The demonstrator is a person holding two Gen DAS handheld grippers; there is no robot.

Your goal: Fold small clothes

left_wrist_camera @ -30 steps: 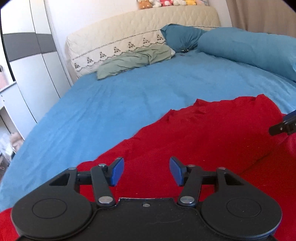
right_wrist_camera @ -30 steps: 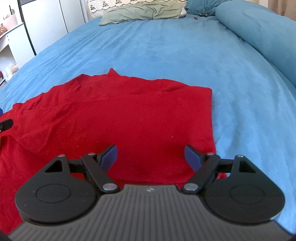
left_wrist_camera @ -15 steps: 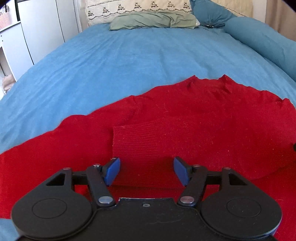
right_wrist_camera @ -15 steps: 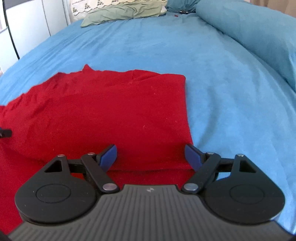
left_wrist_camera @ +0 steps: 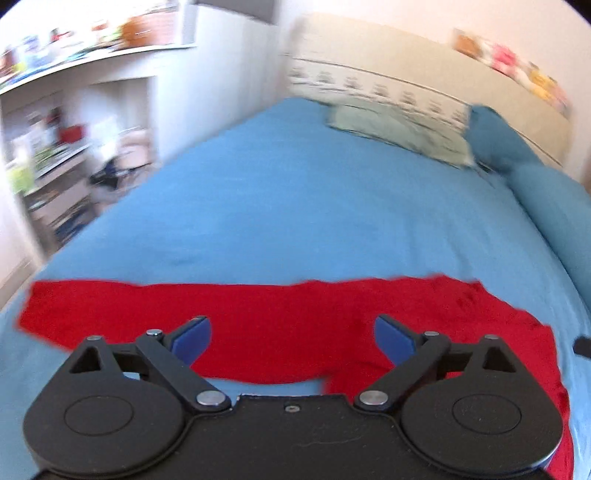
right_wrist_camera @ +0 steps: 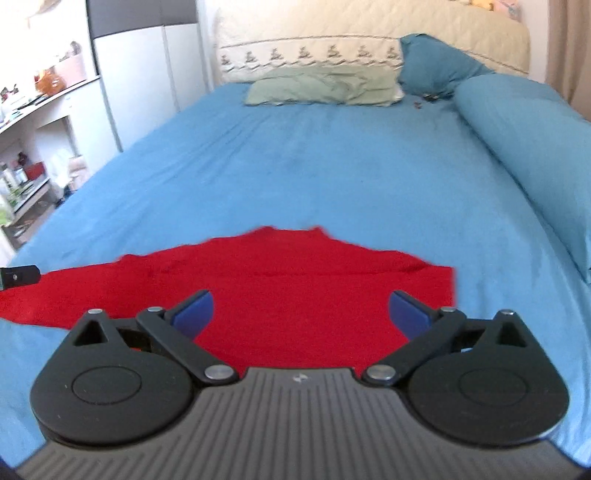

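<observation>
On the blue bedspread (right_wrist_camera: 332, 166) in front of you lies the red garment (right_wrist_camera: 295, 288), flat near the closest edge of the bed, one long part stretched out to the left (left_wrist_camera: 110, 306). Your left gripper (left_wrist_camera: 291, 338) hangs over it with both blue pads spread apart, grasping nothing. Your right gripper (right_wrist_camera: 299, 310) is likewise released and empty above the cloth. Against the headboard (right_wrist_camera: 369, 29) rest a green pillow (right_wrist_camera: 325, 86) and a blue pillow (right_wrist_camera: 436, 62).
</observation>
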